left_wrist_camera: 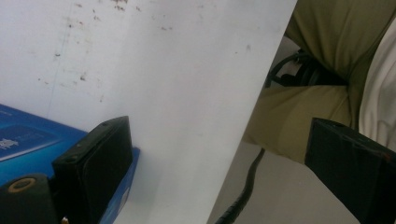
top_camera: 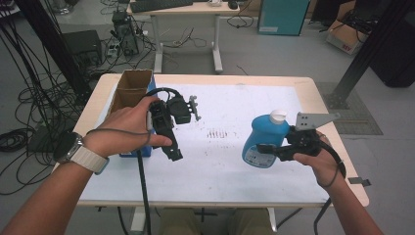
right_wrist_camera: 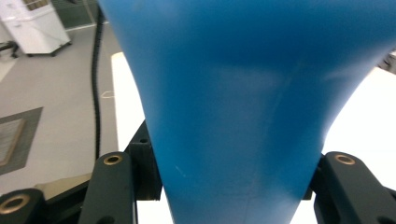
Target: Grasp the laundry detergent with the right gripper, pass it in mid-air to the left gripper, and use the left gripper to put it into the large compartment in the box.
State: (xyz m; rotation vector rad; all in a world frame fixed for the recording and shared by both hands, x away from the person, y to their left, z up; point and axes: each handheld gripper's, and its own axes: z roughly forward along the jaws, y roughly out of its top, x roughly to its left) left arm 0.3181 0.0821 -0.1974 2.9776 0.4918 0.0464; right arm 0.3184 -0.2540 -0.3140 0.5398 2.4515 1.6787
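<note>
Blue bottle (top_camera: 264, 139) sits clamped between the right gripper's (top_camera: 274, 149) jaws above the table (top_camera: 220, 166). Left gripper (top_camera: 171, 142) gapes wide, holding nothing.

Inventory, by count:
- Handheld grippers: two, left gripper (top_camera: 172, 147) and right gripper (top_camera: 268, 151).
- Blue bottle with white cap (top_camera: 265, 138): one.
- Open cardboard box (top_camera: 131, 88): one.
- Table with white mat (top_camera: 215, 166): one.
- Wristwatch (top_camera: 73, 147): one.
- Desk (top_camera: 186, 10) farther back: one.
- Teal cabinet (top_camera: 284, 15): one.
</note>
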